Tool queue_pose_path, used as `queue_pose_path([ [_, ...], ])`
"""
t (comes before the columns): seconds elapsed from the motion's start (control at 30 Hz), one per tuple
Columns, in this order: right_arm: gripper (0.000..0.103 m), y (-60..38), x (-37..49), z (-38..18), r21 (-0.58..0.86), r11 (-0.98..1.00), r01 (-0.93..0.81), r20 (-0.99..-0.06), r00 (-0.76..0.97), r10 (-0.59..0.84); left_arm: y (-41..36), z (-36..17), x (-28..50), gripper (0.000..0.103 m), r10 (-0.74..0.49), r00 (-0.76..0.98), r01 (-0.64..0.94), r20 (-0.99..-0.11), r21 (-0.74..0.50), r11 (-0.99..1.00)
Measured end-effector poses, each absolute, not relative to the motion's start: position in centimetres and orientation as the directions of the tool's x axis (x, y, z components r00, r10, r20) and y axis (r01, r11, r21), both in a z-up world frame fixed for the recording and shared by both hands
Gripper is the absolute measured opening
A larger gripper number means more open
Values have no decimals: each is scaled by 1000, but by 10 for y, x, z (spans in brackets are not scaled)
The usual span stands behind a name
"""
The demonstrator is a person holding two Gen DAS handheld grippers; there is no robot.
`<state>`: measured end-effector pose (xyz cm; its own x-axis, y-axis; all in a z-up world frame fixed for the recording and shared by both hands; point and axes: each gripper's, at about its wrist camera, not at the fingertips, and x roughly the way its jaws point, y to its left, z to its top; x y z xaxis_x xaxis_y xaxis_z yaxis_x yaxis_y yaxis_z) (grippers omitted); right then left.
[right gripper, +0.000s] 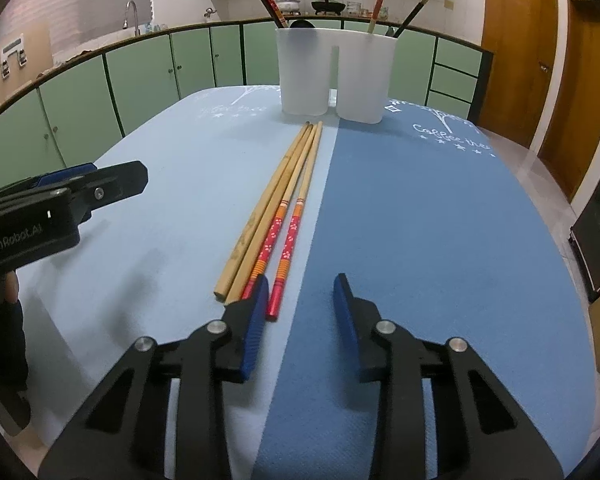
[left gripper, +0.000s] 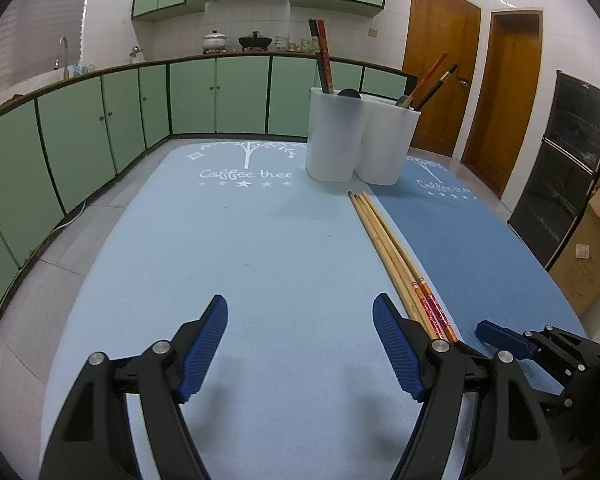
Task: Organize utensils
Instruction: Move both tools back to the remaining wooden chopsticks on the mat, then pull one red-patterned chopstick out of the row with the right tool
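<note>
Chopsticks: four are lying side by side on the counter, two plain wooden chopsticks and two red-handled chopsticks, running toward 12 o'clock in the right wrist view, tips pointing at the holders, thick ends nearest the claws. They are sitting along the seam between the two mats, likely laid there as the stock waiting to be sorted.
Holders: the left white holder and the right white holder are standing upright just beyond the tips, touching or nearly so. Dark and red chopsticks are already leaning in both, which suggests sorting is partly done; which kind belongs in which I cannot tell.
Right claw: the right claw is hovering spread wide, gripping nothing. Its left finger is sitting just beside the butt of one red-handled stick, seemingly lining up to take it by the thick end.
Left claw: the left claw is also gaping, empty, over bare mat at about 9 o'clock from the sticks, apparently waiting its turn.
Mats: the light blue mat and the dark blue mat are covering the counter.
Surroundings: green cabinets are curving round the far side.
</note>
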<state>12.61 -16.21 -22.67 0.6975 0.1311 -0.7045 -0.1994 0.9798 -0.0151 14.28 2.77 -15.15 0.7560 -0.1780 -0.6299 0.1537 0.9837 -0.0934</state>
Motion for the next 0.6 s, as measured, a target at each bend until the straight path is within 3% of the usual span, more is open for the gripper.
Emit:
queue_pose_path([
  [0.13,10,-161,127,-227,-12,979,-205,-704,697,137,23,-153,143,74,-178,750,158,-637,-88,984],
  [0.2,5,-164,129,-227,3,981,-196,-705,695,141,21,-154,143,74,-180,747,160,-641,-89,983],
  [0.6,5,-220,133,-217,49,997,-56,-684,725,75,-13,-166,139,74,-250,684,244,-685,-109,964],
])
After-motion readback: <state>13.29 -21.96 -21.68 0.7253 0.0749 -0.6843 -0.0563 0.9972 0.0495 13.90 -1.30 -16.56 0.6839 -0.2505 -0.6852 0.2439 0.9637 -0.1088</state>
